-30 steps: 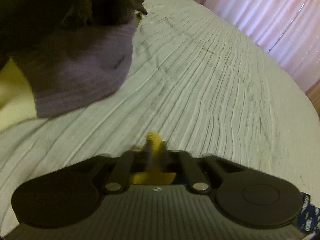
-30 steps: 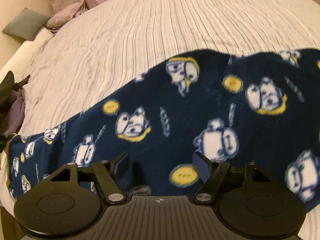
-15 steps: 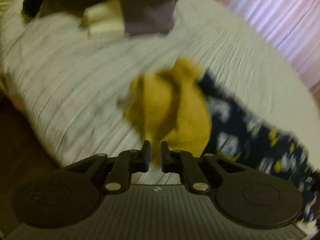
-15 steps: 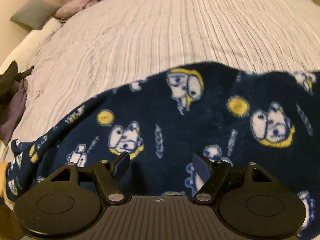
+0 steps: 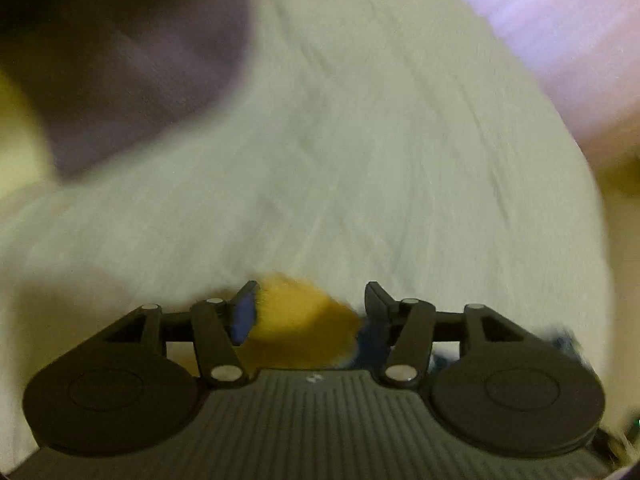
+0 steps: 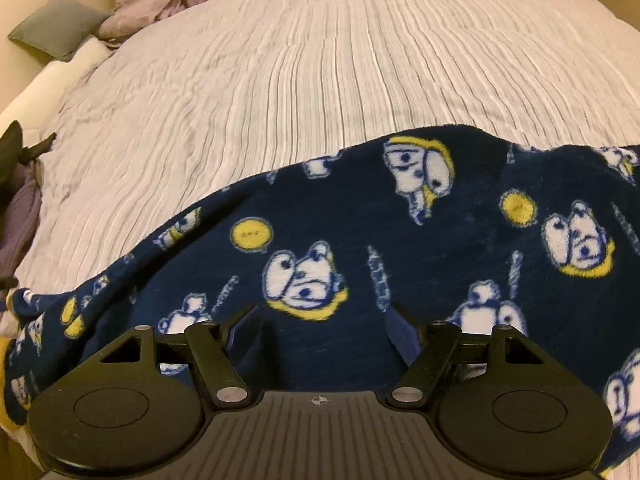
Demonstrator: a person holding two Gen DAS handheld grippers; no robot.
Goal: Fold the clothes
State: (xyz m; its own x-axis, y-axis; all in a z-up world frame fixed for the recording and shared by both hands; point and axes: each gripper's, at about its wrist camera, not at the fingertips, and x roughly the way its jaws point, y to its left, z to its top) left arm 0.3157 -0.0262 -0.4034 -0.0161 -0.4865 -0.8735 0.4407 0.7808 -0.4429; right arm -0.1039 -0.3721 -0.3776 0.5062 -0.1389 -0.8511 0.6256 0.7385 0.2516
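A navy fleece garment (image 6: 420, 248) printed with white cartoon figures and yellow dots lies spread across the near part of the bed. My right gripper (image 6: 322, 316) hovers low over it, open, with nothing between its fingers. The left wrist view is blurred by motion. My left gripper (image 5: 310, 300) is open there, and the garment's yellow cuff (image 5: 296, 320) lies on the bed in the gap between the fingers, gripped by neither. A bit of navy fabric (image 5: 370, 340) shows beside the right finger.
The ribbed white bedcover (image 6: 320, 80) stretches away behind the garment. A purple garment (image 5: 132, 80) and dark clothes are piled at the left. A grey cushion (image 6: 52, 26) and pink bedding (image 6: 136, 12) sit at the head. Pink curtains (image 5: 560, 40) hang beyond the bed.
My left gripper, shut on the yellow cuff before, swung it through the air and has opened, leaving the cuff on the bed. The right gripper stayed open over the fleece.
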